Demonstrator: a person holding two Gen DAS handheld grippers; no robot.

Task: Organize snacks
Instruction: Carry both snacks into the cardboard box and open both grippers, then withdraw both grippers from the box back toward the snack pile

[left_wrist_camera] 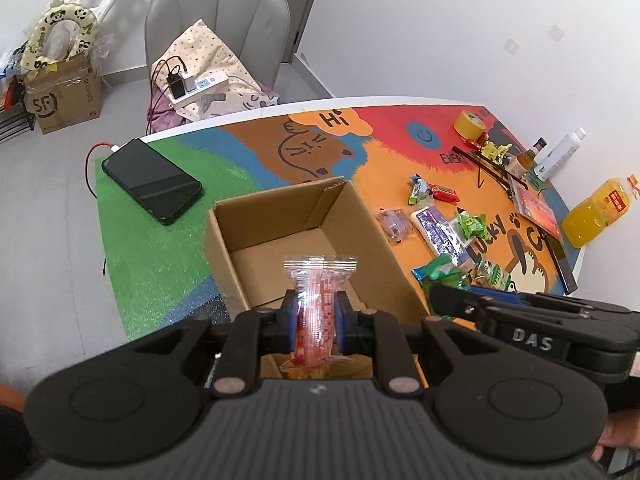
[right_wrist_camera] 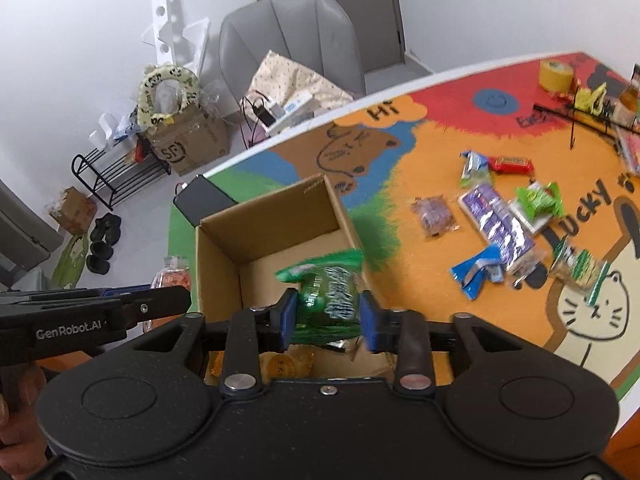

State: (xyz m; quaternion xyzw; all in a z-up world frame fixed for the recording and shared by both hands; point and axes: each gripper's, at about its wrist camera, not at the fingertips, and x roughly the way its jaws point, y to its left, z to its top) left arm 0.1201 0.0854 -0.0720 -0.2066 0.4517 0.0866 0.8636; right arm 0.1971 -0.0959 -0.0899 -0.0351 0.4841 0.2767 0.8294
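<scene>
An open cardboard box (left_wrist_camera: 256, 220) (right_wrist_camera: 224, 240) stands on the colourful table mat. My left gripper (left_wrist_camera: 314, 316) is shut on a red-and-clear snack packet (left_wrist_camera: 318, 292) and holds it upright above the box's near side. My right gripper (right_wrist_camera: 328, 312) is shut on a green snack packet (right_wrist_camera: 332, 292) above the box's near right part. A yellow snack (right_wrist_camera: 286, 364) lies inside the box under it. Several loose snacks (right_wrist_camera: 492, 220) (left_wrist_camera: 440, 232) lie on the mat to the right of the box. The right gripper shows in the left wrist view (left_wrist_camera: 440, 298).
A black phone (left_wrist_camera: 152, 180) on a red cable lies left of the box. Yellow tape (left_wrist_camera: 470, 124), bottles (left_wrist_camera: 560, 152) and an orange juice jug (left_wrist_camera: 596, 212) stand at the table's far right. A grey chair (left_wrist_camera: 218, 12) with a power strip stands beyond the table edge.
</scene>
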